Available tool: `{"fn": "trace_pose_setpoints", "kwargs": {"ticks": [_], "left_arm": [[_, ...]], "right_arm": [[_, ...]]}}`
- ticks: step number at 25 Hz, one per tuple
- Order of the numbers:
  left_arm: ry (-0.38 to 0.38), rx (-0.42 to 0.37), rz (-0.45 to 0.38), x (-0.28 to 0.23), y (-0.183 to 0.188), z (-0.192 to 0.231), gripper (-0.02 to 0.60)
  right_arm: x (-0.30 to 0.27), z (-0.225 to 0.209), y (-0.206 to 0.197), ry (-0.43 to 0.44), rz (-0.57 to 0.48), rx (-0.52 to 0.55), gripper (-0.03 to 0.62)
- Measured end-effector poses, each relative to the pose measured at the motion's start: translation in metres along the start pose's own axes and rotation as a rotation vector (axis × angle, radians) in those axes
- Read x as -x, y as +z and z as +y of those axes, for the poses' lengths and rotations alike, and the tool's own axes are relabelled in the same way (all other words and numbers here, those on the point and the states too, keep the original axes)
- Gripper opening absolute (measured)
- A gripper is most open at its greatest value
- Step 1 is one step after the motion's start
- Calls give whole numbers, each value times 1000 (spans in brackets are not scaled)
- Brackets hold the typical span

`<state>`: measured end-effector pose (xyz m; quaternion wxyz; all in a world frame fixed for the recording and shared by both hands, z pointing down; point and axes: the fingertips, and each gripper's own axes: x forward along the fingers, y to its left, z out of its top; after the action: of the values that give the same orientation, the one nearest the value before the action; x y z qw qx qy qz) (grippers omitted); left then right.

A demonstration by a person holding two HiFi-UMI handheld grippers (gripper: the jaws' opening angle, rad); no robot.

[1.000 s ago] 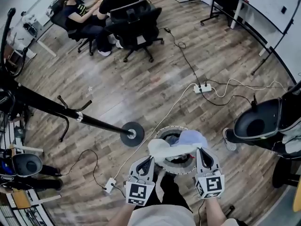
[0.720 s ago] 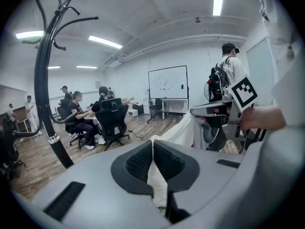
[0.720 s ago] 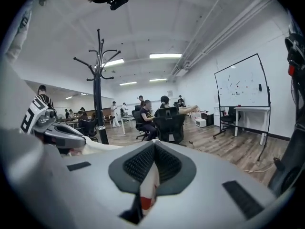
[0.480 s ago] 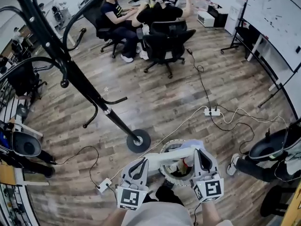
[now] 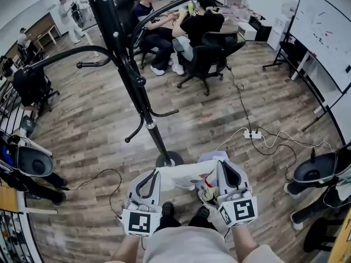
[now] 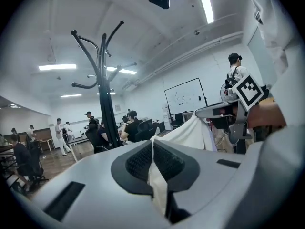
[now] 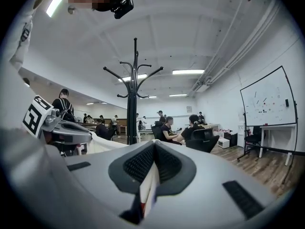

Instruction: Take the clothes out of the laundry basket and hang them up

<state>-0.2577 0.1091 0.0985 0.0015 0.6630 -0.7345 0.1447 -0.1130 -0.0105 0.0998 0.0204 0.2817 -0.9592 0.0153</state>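
Plainly, both tools bite on the same thing. The left gripper [image 5: 149, 175] is clamped on one edge of the cream-white cloth garment [image 5: 184, 178] and the right gripper [image 5: 225, 167] is clamped on the other, so the cloth spans between them as a slack band. The round pale laundry basket [image 5: 205, 195] sits just below the right gripper; whether the cloth's lower part hangs clear of it I cannot tell. The tall black metal coat stand [image 5: 138, 95] rises ahead of both grippers, well apart from the cloth. The likeliest trouble is in the grips: each jaw pair pinches only a thin fold, so a sharp tug toward the stand could slide the cloth out on one side and leave it dangling or dropped. A loose tail might also snag on a lower hook [image 5: 165, 114] or the basket's rim. Pressing hard on a hook could rock the stand on its small round base [image 5: 169, 159].
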Motion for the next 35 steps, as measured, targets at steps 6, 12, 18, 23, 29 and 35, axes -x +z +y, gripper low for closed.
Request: {"fn": "trace_pose_setpoints", "kwargs": {"ticks": [6, 12, 18, 23, 29, 35], "left_arm": [[69, -23, -27, 28, 3, 65, 25], [109, -48, -76, 44, 10, 126, 25], [100, -86, -118, 50, 14, 163, 25], [91, -89, -148, 48, 14, 196, 25], [77, -122, -180, 36, 29, 215, 25], [61, -157, -192, 27, 39, 229, 25]], "right_arm": [[-26, 62, 18, 45, -22, 16, 8], [-51, 115, 42, 79, -63, 47, 8], [-68, 146, 58, 61, -99, 77, 8], [-86, 164, 67, 36, -119, 105, 8], [-99, 170, 81, 8, -138, 132, 8], [-109, 171, 90, 15, -140, 184, 8]]}}
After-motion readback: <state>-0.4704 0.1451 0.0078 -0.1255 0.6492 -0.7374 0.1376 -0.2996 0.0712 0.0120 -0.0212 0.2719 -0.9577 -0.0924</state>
